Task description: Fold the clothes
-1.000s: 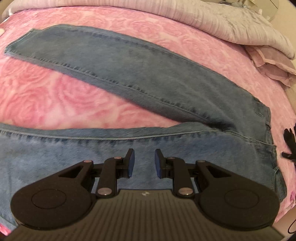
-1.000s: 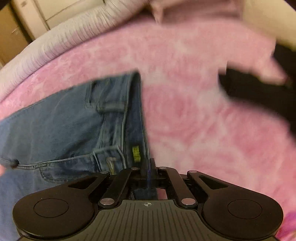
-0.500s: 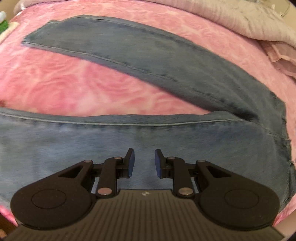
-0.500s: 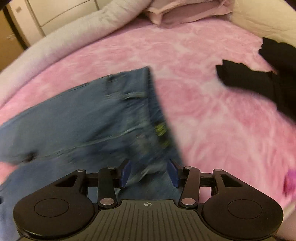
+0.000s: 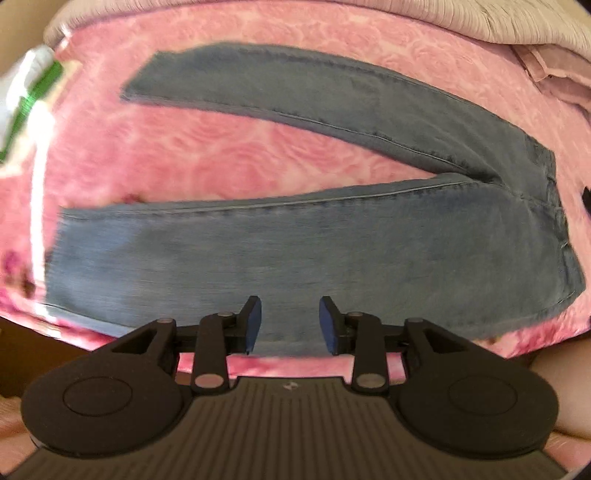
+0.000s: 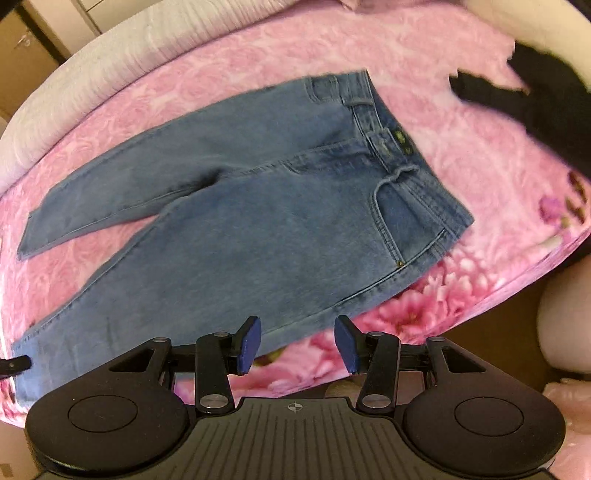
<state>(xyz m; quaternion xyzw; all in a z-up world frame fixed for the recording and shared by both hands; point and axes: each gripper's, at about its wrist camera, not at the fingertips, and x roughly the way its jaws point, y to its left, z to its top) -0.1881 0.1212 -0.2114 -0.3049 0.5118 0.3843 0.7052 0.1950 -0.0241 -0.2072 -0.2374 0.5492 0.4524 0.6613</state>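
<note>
Flat, jeans [image 6: 258, 221] near pink bedspread [image 6: 461, 155] edge, legs splayed apart

Count: 1 jeans [image 6: 236, 206], centre of the right wrist view, 2 legs, running toward 9 o'clock. 1 pink blanket [image 6: 424, 62] under it. 1 dark garment [image 6: 546, 99] at 2 o'clock, edge cut off, so could be more. 1 grey quilt [image 5: 461, 14] at 12 o'clock in the left wrist view, 1 pale pink folded cloth [image 5: 554, 74] at 1–2 o'clock, layers not countable. 1 green-white item [image 5: 33, 92] at 10 o'clock, blurred. 2 grippers: left [image 5: 290, 319], right [image 6: 297, 343], 2 blue pads each.
</note>
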